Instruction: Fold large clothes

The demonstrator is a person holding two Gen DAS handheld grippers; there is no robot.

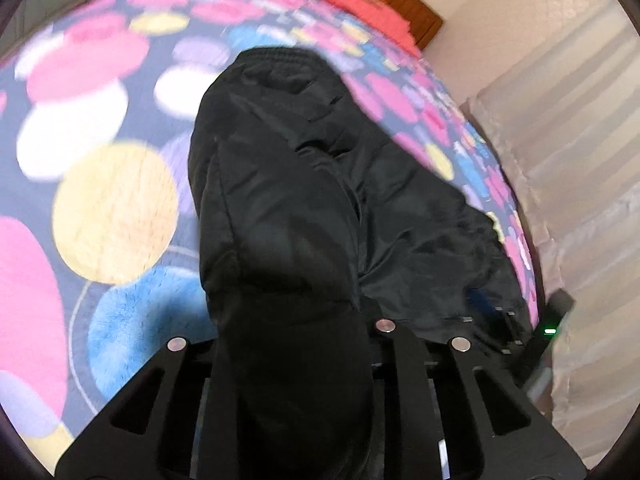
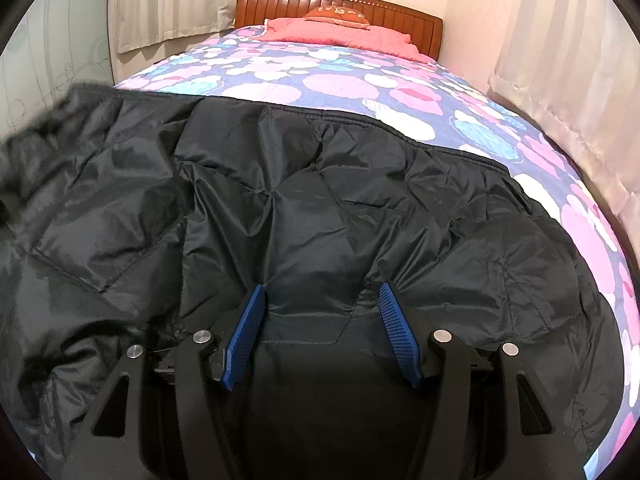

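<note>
A black quilted jacket [image 2: 320, 216] lies spread on a bed with a dotted bedspread [image 2: 340, 80]. My right gripper [image 2: 320, 300] is open, its blue pads [image 2: 250, 320] resting on the jacket's near edge with fabric between them. In the left wrist view the jacket [image 1: 280, 184] hangs lifted over my left gripper [image 1: 292, 352], which is shut on a fold of it; the fabric hides the fingertips. The view is blurred.
A pink pillow [image 2: 340, 34] and a wooden headboard [image 2: 340, 6] are at the bed's far end. Curtains [image 2: 560, 80] hang along the right side and at the far left. The other gripper [image 1: 516, 328] shows at the jacket's right in the left wrist view.
</note>
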